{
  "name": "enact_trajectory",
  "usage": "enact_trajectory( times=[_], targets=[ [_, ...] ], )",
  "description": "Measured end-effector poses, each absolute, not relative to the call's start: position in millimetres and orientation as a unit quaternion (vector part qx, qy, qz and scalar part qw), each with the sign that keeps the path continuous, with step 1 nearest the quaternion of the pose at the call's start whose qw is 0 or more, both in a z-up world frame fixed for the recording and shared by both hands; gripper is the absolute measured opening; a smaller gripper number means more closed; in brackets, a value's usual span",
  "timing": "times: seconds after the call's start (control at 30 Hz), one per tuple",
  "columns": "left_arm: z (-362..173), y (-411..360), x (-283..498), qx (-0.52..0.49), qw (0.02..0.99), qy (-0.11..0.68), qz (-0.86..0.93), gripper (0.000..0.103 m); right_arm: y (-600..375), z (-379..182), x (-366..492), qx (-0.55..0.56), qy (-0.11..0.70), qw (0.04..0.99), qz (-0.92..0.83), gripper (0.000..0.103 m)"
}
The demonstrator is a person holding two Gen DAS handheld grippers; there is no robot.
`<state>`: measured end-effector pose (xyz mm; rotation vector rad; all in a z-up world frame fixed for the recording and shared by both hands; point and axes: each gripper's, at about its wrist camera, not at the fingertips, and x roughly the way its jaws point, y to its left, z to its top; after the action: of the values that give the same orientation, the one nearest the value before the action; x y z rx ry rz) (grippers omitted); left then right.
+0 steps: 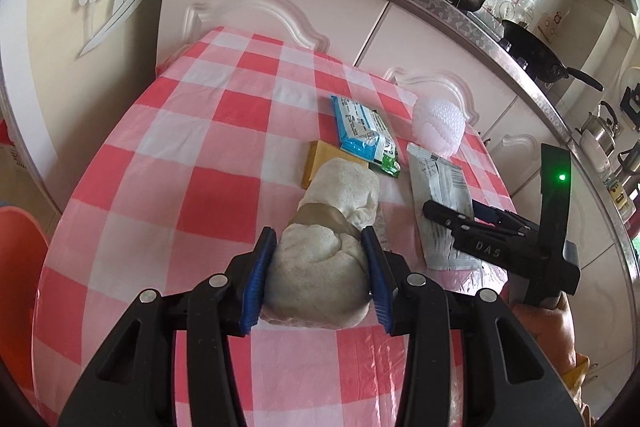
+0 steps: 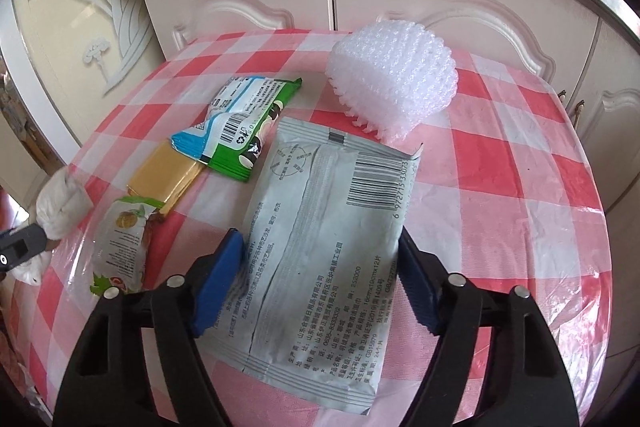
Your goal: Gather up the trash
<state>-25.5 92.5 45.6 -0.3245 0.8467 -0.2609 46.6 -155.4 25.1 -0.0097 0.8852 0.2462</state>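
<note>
The left tongs (image 1: 320, 267) pinch a taped white wad (image 1: 332, 227); the right tongs (image 2: 320, 283) stand spread around a grey packet (image 2: 320, 247). Wrappers lie on the checked tabletop (image 1: 180, 147), beside kitchen cabinets (image 1: 280, 7).

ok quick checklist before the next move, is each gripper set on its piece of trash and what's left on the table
1. Left gripper shut on the taped white wad: ok.
2. Right gripper straddling the grey packet: ok.
3. Right pads pressing the grey packet: cannot tell.
4. Grey packet clear of the white foam net: not ok, its far edge meets the net.
5. Still uncollected: blue-green wrapper, yellow pack, small snack wrapper: not ok.
6. Trash bin located: cannot tell.
</note>
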Motion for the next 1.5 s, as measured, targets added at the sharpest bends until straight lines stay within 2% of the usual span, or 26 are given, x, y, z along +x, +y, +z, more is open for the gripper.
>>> enact_trajectory(
  times=[0.07,0.1,0.13,0.17,0.2,0.33,0.43,0.5,0.6,0.7,0.8,0.83,0.9,0.93,1.03,1.1,1.23,1.37,1.4,1.5],
  targets=[
    [43,95,-29,-0.16,0.888,0.412,-0.127,0.045,-160,26,44,0.005,0.422,0.898,0.124,0.066],
    [42,95,-30,-0.159,0.888,0.413,-0.127,0.045,-162,27,43,0.007,0.42,0.899,0.125,0.06],
    [41,95,-32,-0.159,0.887,0.415,-0.128,0.045,-164,27,42,0.007,0.419,0.9,0.123,0.048],
    [40,96,-34,-0.16,0.885,0.417,-0.13,0.045,-166,28,40,0.011,0.414,0.901,0.128,0.043],
    [39,96,-36,-0.161,0.885,0.418,-0.13,0.045,-168,29,38,0.015,0.412,0.901,0.134,0.04],
    [38,97,-44,-0.164,0.882,0.421,-0.134,0.045,-173,29,34,0.03,0.413,0.9,0.137,0.04],
    [39,95,-49,-0.162,0.882,0.419,-0.141,0.045,-171,29,34,0.033,0.417,0.899,0.131,0.048],
    [41,96,-52,-0.164,0.882,0.418,-0.144,0.045,-168,28,35,0.037,0.425,0.894,0.134,0.071],
    [41,98,-55,-0.17,0.881,0.417,-0.148,0.045,-158,31,32,0.035,0.423,0.896,0.132,0.084],
    [38,98,-58,-0.174,0.877,0.419,-0.157,0.045,-141,30,31,0.004,0.43,0.895,0.12,0.092],
    [37,93,-62,-0.159,0.878,0.418,-0.171,0.048,-126,23,33,-0.029,0.443,0.889,0.113,0.094],
    [36,91,-63,-0.151,0.881,0.415,-0.169,0.05,-123,22,33,-0.038,0.445,0.888,0.108,0.094],
    [33,89,-64,-0.141,0.881,0.418,-0.171,0.066,-123,22,33,-0.038,0.446,0.887,0.109,0.094],
    [30,89,-64,-0.142,0.877,0.423,-0.177,0.068,-123,22,33,-0.042,0.446,0.887,0.111,0.094],
    [21,87,-65,-0.136,0.873,0.434,-0.179,0.072,-122,23,27,-0.051,0.443,0.887,0.12,0.086],
    [15,85,-63,-0.13,0.871,0.439,-0.178,0.073,-121,23,21,-0.056,0.441,0.887,0.126,0.084],
    [15,77,-63,-0.104,0.878,0.429,-0.185,0.07,-120,24,7,-0.057,0.433,0.889,0.139,0.076],
    [14,72,-61,-0.085,0.886,0.422,-0.173,0.049,-119,27,-7,-0.061,0.424,0.892,0.146,0.068],
    [13,74,-61,-0.088,0.886,0.422,-0.171,0.045,-120,28,-12,-0.061,0.421,0.893,0.145,0.062],
    [12,78,-62,-0.1,0.886,0.418,-0.172,0.042,-124,30,-19,-0.063,0.418,0.895,0.139,0.056]
  ],
)
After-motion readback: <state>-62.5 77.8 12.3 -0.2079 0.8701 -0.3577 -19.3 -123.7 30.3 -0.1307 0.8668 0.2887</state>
